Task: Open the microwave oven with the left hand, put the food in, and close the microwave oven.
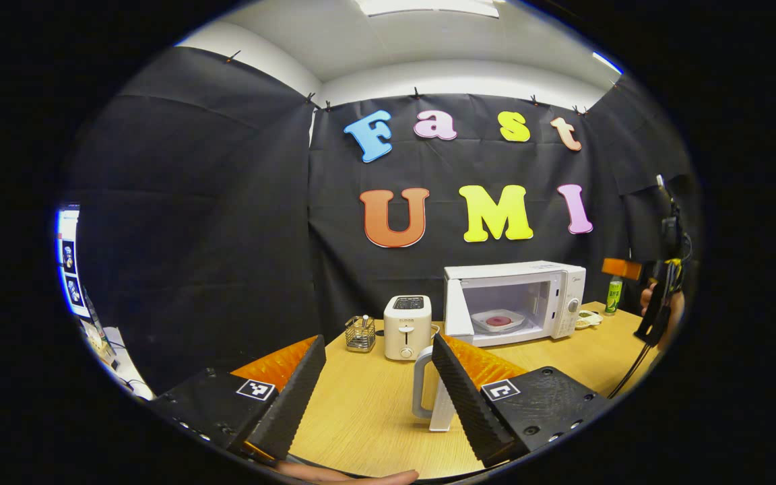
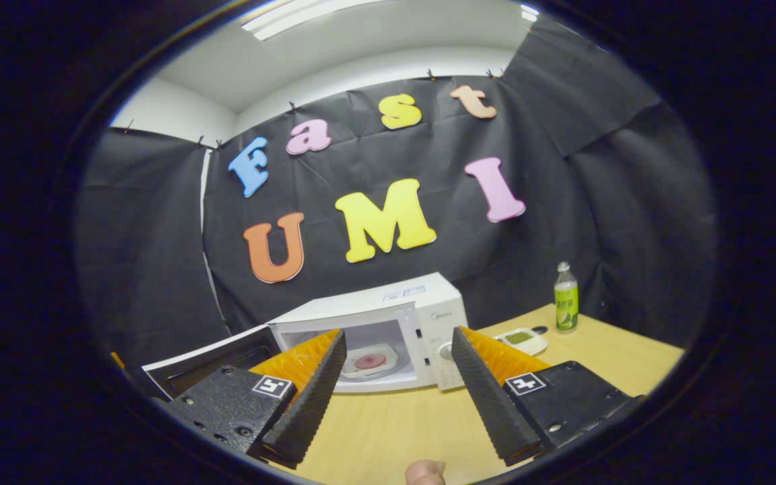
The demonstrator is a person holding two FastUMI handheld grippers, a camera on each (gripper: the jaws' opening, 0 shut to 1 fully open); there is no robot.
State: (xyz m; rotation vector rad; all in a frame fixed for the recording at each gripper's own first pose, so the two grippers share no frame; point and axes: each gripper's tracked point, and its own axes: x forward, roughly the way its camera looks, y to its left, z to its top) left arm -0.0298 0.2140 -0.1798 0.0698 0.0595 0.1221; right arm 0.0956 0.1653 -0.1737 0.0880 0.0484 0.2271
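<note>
Both sets of jaws we see spread wide, gripping nothing: left gripper (image 1: 378, 384) and right gripper (image 2: 395, 380) hang over the worktop (image 2: 395, 424). Microwave oven (image 1: 516, 300) sits at the back of the worktop with its door (image 2: 209, 360) swung open. Food (image 2: 369, 362) rests on a plate inside the cavity. White mug (image 1: 428, 394) stands just behind our left jaws, toaster (image 1: 407, 327) beside the microwave oven.
</note>
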